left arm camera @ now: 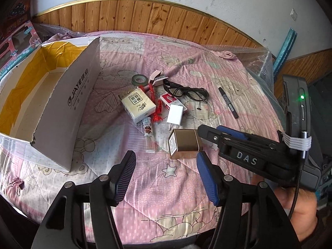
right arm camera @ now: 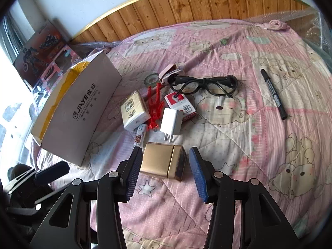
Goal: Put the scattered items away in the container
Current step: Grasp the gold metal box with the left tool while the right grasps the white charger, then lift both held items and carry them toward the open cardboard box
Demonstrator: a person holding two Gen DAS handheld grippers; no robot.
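Clutter lies on a bed (right arm camera: 238, 145) covered by a pink cartoon-print quilt. The right tool (right arm camera: 165, 171) has its blue-padded jaws spread wide on either side of a gold block-shaped charger (right arm camera: 164, 161); the left pad sits just beside the charger's side, the right pad stands clear of it, and contact cannot be confirmed. The left tool (left arm camera: 164, 178) hangs over bare quilt nearer the camera, jaws wide apart and empty.

Beyond the gold charger, closely packed: a white plug adapter (right arm camera: 171, 122), a tissue pack (right arm camera: 134, 112) with printed characters too small to read, a red-and-white carton (right arm camera: 182, 105), a red wire-like tangle (right arm camera: 154, 108), a small clear bottle (left arm camera: 149, 136) partly hidden under the tissue pack, a tape roll (left arm camera: 139, 79), a pink stapler-like object (right arm camera: 171, 73) and black glasses (right arm camera: 205, 85) looped by a dark cord. A black marker (right arm camera: 274, 94) lies well apart to the right; its label is illegible. A binder clip (left arm camera: 17, 183) lies near the bed's left edge.

The container, an open cardboard box (right arm camera: 83, 112) marked "JIAYE", stands at the left with a yellow interior; its far end is cut off in the left wrist view. The right tool body reads "DAS". Toy boxes behind the box are only partly visible.
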